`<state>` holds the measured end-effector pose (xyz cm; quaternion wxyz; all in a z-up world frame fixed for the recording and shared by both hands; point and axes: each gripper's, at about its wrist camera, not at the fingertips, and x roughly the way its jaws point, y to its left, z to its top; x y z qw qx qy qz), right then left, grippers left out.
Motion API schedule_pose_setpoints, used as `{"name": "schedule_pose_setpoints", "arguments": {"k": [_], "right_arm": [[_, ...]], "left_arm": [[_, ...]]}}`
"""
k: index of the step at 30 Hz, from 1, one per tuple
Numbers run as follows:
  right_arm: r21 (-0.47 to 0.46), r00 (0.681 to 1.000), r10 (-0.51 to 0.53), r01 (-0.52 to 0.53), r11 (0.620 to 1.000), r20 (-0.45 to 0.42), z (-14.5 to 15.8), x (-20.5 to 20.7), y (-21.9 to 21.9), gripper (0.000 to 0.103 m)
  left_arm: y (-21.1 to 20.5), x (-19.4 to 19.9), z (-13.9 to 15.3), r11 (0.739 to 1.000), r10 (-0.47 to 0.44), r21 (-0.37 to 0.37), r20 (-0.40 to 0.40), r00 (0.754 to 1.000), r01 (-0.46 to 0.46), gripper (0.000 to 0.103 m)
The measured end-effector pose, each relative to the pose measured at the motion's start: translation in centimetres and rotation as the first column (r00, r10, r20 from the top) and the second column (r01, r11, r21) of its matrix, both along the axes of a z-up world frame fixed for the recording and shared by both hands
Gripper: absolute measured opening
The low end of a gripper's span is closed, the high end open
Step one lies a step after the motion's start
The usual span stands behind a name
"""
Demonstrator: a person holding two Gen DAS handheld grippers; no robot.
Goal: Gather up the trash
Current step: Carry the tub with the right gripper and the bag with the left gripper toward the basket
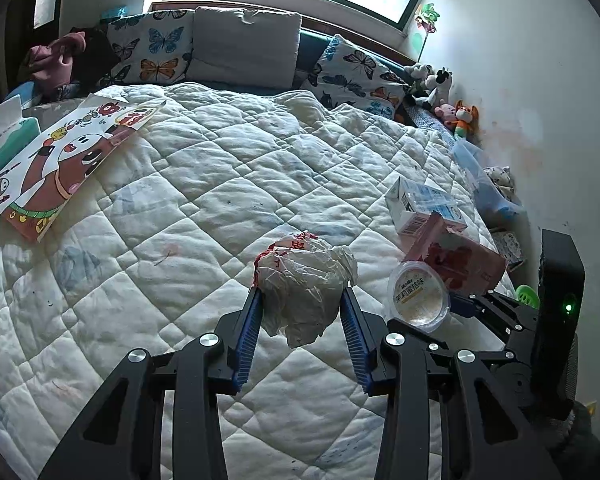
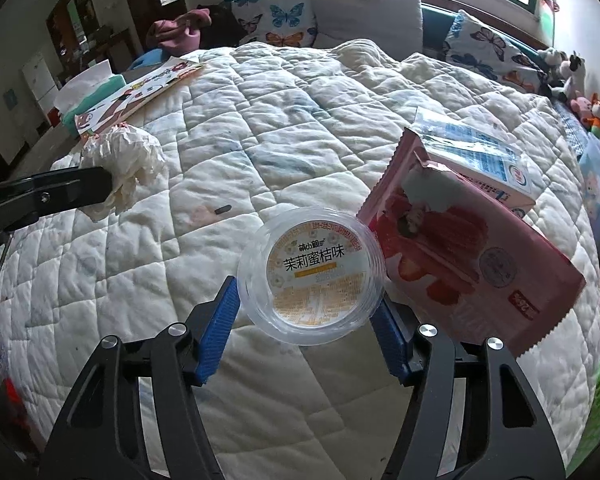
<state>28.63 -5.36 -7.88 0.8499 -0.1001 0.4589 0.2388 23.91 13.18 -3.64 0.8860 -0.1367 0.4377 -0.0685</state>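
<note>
Your left claw (image 1: 302, 300) is clamped on the crumpled bag (image 1: 306, 280); right claw (image 2: 306, 316) pinches the clear cup (image 2: 310, 276) at lower centre; slick rim, could pop out.

Right gripper (image 2: 306, 316) had its blue pads (image 2: 216, 330) closed on the clear plastic cup (image 2: 310, 276), orange-and-white label facing up, over the white quilt (image 2: 260, 140). Pink wrapper (image 2: 472, 264) touched the cup's right side, blue-white carton (image 2: 476, 156) just behind the wrapper. Far left of the cup, the left gripper's black finger (image 2: 48, 194) pressed against a crumpled white bag (image 2: 128, 164). Cartoon sheet (image 2: 140, 94) lay beyond that bag.
</note>
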Motion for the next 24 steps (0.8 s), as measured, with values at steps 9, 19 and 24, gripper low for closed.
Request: {"name": "schedule_pose_setpoints", "arguments": {"k": [9, 19, 24], "right_arm": [[0.072, 1.000, 0.002, -0.003, 0.997, 0.013, 1.9, -3.2, -2.0, 0.064], [0.087, 0.998, -0.052, 0.048, 0.995, 0.047, 3.7, -7.2, -6.4, 0.064], [0.086, 0.993, -0.107, 0.102, 0.991, 0.055, 3.9, -8.6, -9.5, 0.064]], "left_arm": [[-1.1, -0.8, 0.7, 1.000, -0.018, 0.002, 0.013, 1.000, 0.018, 0.039], [-4.6, -1.8, 2.2, 0.996, -0.087, -0.005, 0.041, 0.995, 0.087, 0.039], [-7.3, -2.1, 2.8, 0.990, -0.139, -0.003, 0.053, 0.989, 0.139, 0.039]]}}
